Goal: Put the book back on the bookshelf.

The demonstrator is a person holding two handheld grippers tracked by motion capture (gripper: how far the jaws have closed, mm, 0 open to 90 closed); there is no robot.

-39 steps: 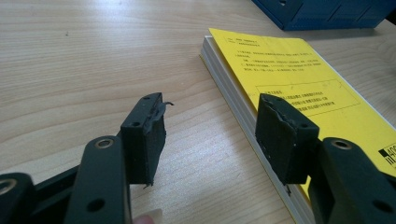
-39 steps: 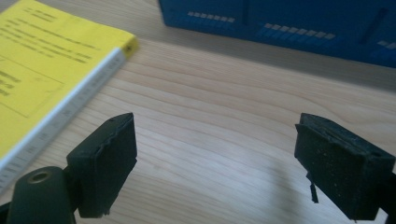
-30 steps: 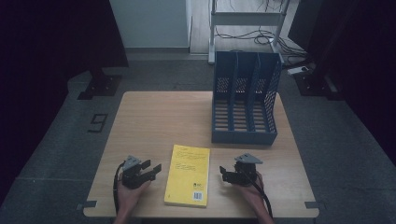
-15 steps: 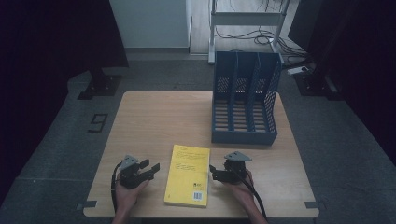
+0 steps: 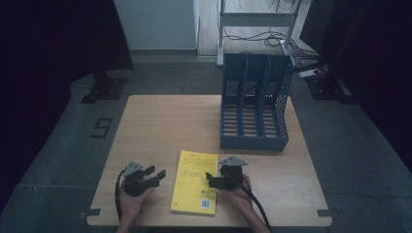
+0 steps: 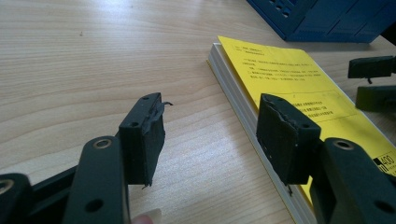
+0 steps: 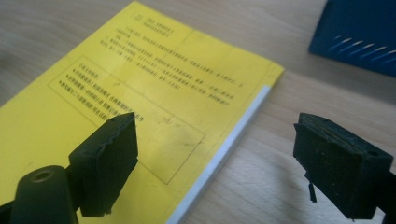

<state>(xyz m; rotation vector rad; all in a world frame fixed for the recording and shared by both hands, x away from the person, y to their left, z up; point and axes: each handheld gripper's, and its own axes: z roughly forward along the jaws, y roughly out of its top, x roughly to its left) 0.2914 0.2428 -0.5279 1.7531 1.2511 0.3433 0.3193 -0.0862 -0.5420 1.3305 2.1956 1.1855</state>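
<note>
The yellow book (image 5: pixel 195 182) is lying flat on the wooden table (image 5: pixel 165 121), near its front edge, between both grippers. The right gripper (image 5: pixel 210 179) is standing with its jaws wide apart over the book's right edge, holding nothing. The left gripper (image 5: pixel 156 175) is resting just left of the book, jaws also spread and empty. The blue file rack (image 5: pixel 255 107) is standing behind.
</note>
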